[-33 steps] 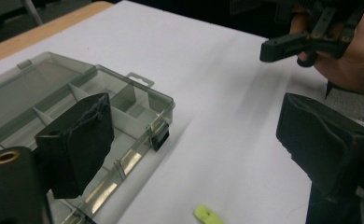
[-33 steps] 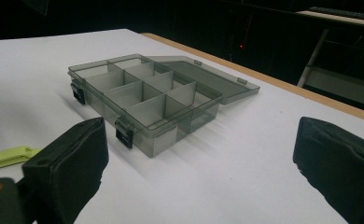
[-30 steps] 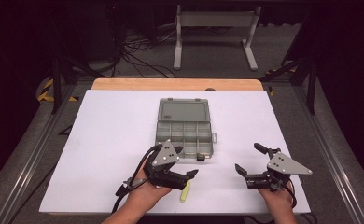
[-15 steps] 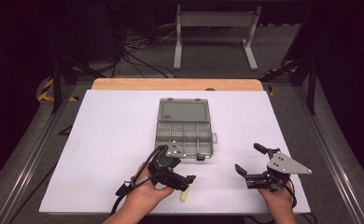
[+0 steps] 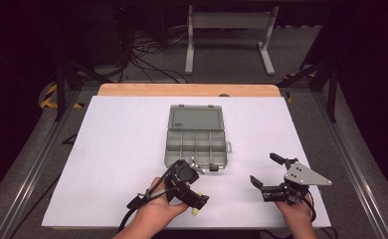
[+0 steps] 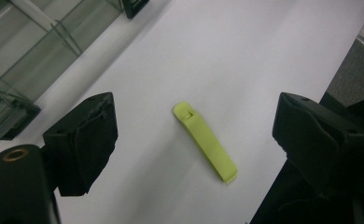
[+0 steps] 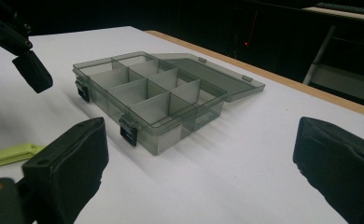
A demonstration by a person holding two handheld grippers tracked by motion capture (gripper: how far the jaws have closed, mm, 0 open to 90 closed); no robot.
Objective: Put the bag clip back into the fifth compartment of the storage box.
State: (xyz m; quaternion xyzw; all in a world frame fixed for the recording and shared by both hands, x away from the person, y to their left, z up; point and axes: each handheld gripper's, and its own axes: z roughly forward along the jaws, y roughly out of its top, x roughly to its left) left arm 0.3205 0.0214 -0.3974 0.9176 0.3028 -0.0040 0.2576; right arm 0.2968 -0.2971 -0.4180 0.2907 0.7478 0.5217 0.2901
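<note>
1. The left tool (image 5: pixel 189 191) in the high view points down over a yellow-green clip (image 5: pixel 195 211) near the front edge of the white tabletop (image 5: pixel 112 149); its jaws have just been opening. The right tool (image 5: pixel 266 172) rests well apart to the right, jaws spread. A grey compartment box (image 5: pixel 196 144) lies open just beyond the left tool.
2. In the left gripper view, the left tool (image 6: pixel 194 135) stands wide apart with the yellow-green clip (image 6: pixel 206 142) flat on the tabletop between its jaws, touching neither. The box's corner (image 6: pixel 26 60) sits beside it.
3. In the right gripper view, the right tool (image 7: pixel 199 163) is open and empty; the box (image 7: pixel 157 98) lies ahead, the clip's end (image 7: pixel 10 154) at the left.
</note>
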